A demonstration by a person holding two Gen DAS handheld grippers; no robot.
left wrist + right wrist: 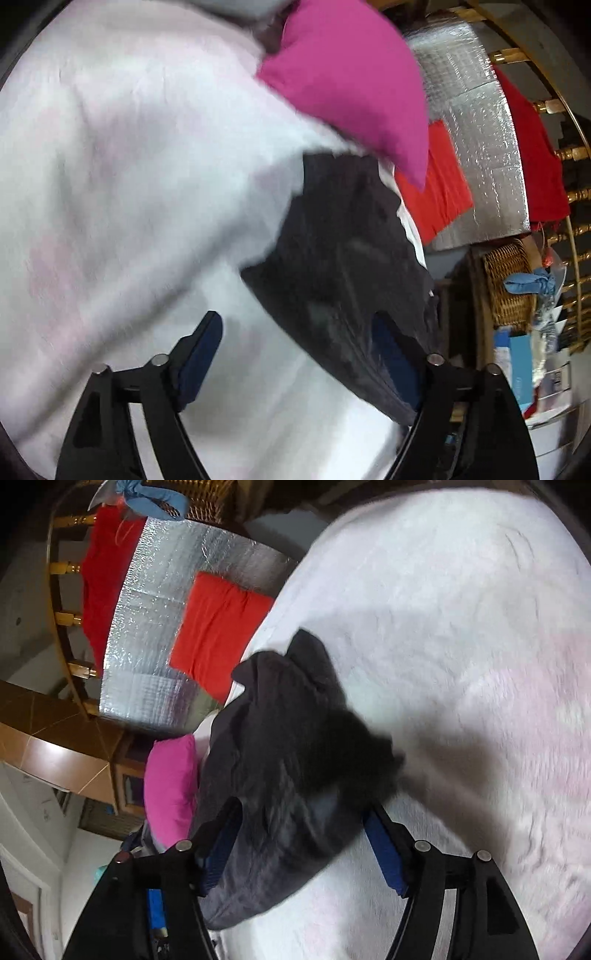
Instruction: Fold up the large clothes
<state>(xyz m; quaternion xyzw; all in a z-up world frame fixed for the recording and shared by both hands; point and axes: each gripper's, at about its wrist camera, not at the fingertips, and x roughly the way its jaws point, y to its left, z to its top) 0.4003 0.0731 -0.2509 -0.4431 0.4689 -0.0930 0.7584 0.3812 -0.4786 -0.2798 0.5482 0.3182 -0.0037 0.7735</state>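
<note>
While both grippers' fingers gape wide, dark garment (295,768) bunched btwn right gripper (306,845) fingers, on white blanket (461,646) — left gripper (299,354) beside garment, pink pillow (347,81) nr it.

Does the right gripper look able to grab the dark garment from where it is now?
Probably yes: the right gripper has open jaws, and the dark garment is bunched between them on the white blanket, unobstructed.

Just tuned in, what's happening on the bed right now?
A person with two handheld grippers is working on a dark grey garment bunched on a fluffy white blanket. The right gripper has its jaws open with the cloth lying between them. The left gripper is open too, with the garment's edge by one finger. Nothing is folded flat yet. A pink cushion and a folded red cloth lie nearby.
</note>
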